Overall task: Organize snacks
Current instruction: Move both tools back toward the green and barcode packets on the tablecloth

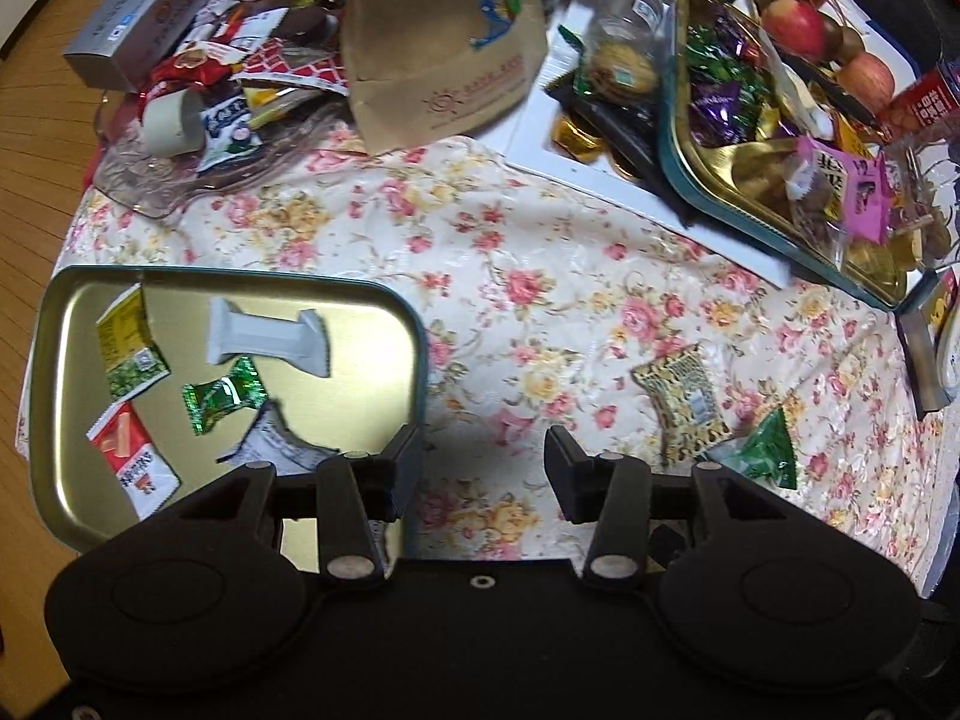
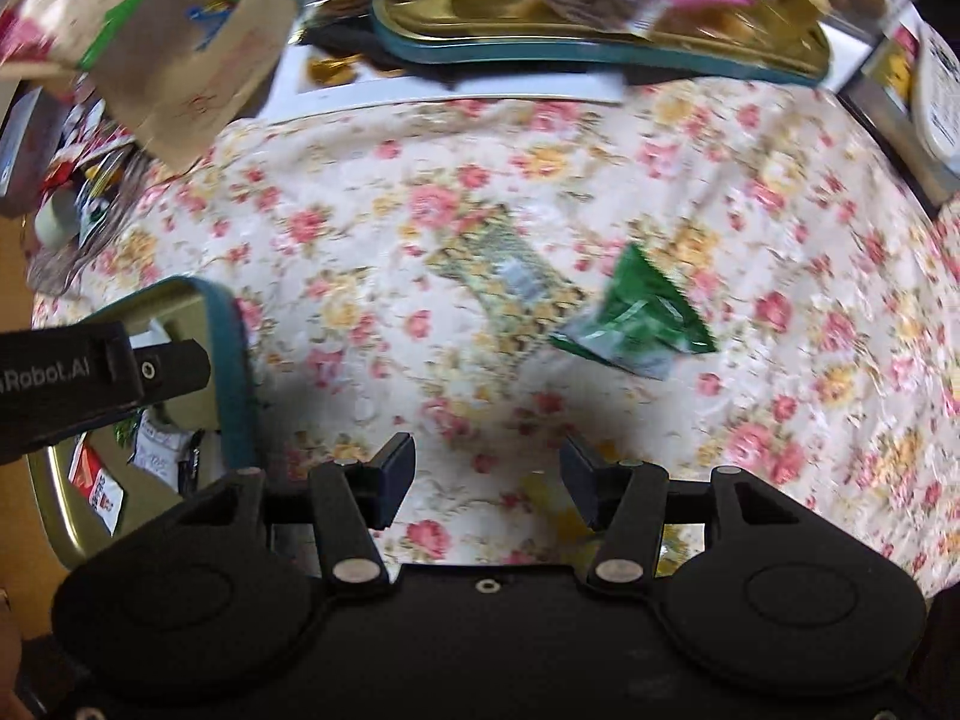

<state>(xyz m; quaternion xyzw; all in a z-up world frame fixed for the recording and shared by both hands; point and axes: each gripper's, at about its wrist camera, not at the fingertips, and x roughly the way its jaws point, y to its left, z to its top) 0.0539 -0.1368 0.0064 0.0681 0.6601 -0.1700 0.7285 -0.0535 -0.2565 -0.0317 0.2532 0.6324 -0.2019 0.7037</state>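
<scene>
fingers [image 2: 396,474] apart (blurred); tin [image 2: 231,324] half hidden.

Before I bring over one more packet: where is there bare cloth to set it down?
Bare cloth runs between the near tin and the leopard packet, up to the paper bag and white board. Crowded: the far edge and the full tin. The green packet lies beside the leopard one. Both grippers, left and right, are open.

We see floral tablecloth [image 1: 540,276] over table, wooden floor [image 1: 36,120] at left, tape roll [image 1: 171,120] beside grey box [image 1: 144,18], apples [image 1: 792,27] far right.
</scene>
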